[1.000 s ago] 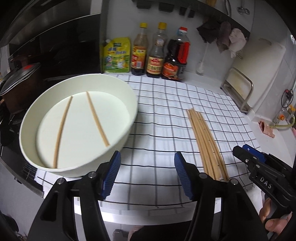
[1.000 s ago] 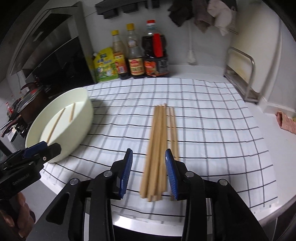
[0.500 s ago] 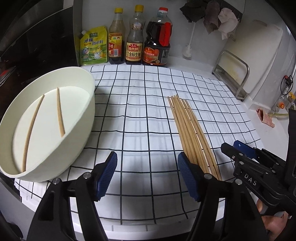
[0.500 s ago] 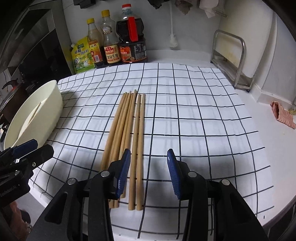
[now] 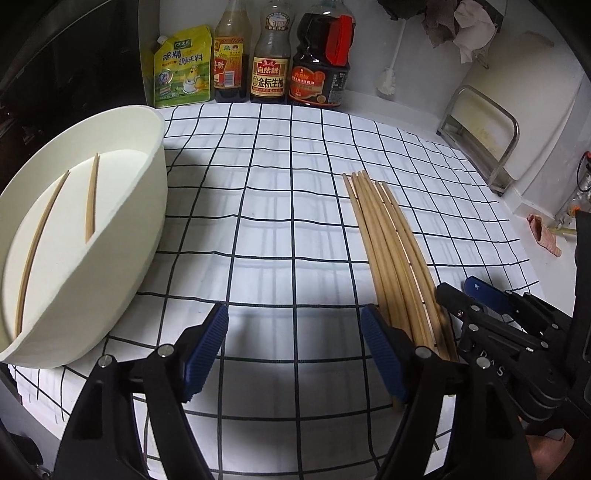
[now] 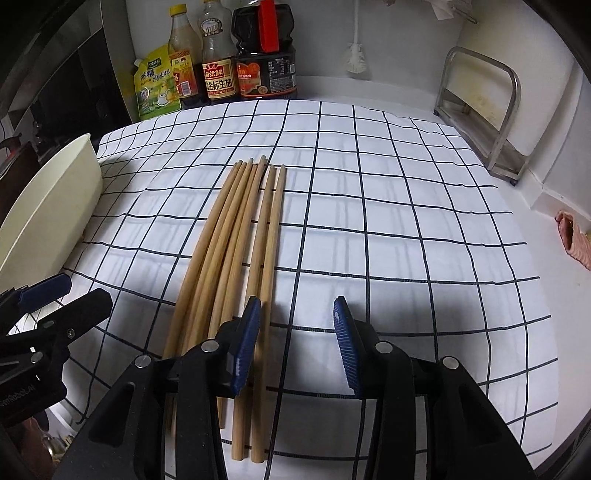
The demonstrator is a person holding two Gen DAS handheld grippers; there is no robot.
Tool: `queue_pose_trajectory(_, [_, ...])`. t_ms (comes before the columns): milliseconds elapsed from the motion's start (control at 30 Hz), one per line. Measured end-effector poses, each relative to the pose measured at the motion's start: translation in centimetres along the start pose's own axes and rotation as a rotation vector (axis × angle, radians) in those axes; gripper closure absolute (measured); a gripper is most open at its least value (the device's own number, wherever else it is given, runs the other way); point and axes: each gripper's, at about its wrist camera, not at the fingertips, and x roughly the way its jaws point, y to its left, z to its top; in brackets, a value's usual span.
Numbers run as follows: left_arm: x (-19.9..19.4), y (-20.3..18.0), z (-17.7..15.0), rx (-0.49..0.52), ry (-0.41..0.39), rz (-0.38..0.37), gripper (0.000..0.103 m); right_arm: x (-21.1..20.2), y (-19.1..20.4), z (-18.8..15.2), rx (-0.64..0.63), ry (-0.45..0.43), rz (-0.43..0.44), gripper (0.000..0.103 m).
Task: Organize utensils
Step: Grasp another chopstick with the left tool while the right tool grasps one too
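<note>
Two chopsticks (image 5: 62, 221) already in the white bowl (image 5: 122, 236), off to the left of the left hand-held gripper (image 5: 293, 347); seven or so loose chopsticks (image 6: 236, 240) left on the checked cloth (image 5: 280, 221), side by side, thick ends toward the cameras. So: early in the job by the look of it, most of the sticks not yet moved.

Left hand-held gripper: jaws wide apart, just been opening, nothing between them, only cloth below; bundle just to its right, beside the right-hand pad. Right hand-held gripper (image 6: 297, 339): jaws partly open, empty; rightmost sticks running under and just left of its left pad, no pad pressing on any. Both tilted down toward the near ends of the sticks, no grasp yet.

Bench covered by the white cloth with dark grid lines, a little rumpled. Ahead of both grippers, against the wall: yellow seasoning pouch (image 5: 183, 66) and three sauce bottles (image 5: 269, 70). Further right, a metal rack (image 6: 484, 122) by the white wall. Rags hanging above (image 5: 465, 26). Pink cloth (image 6: 572, 240) at the far right edge. Dark stove area beyond the bowl.
</note>
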Motion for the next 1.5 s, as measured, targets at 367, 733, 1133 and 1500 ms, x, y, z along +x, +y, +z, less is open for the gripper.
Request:
queue_pose_trajectory(367, [0.9, -0.3, 0.1, -0.006, 0.016, 0.007, 0.029, 0.6, 0.1, -0.3, -0.028, 0.018, 0.005, 0.064])
queue_pose_trajectory(733, [2.5, -2.5, 0.5, 0.018, 0.035, -0.002, 0.025, 0.2, -2.8, -0.6, 0.034, 0.005, 0.012, 0.064])
queue_pose_trajectory(1133, [3.8, -4.0, 0.6, 0.044, 0.052, 0.015, 0.025, 0.1, -3.6, -0.6, 0.054, -0.002, 0.026, 0.064])
queue_pose_trajectory(1500, [3.9, -2.2, 0.8, 0.005, 0.044, 0.043, 0.025, 0.1, -3.5, -0.6, 0.055, -0.002, 0.027, 0.064])
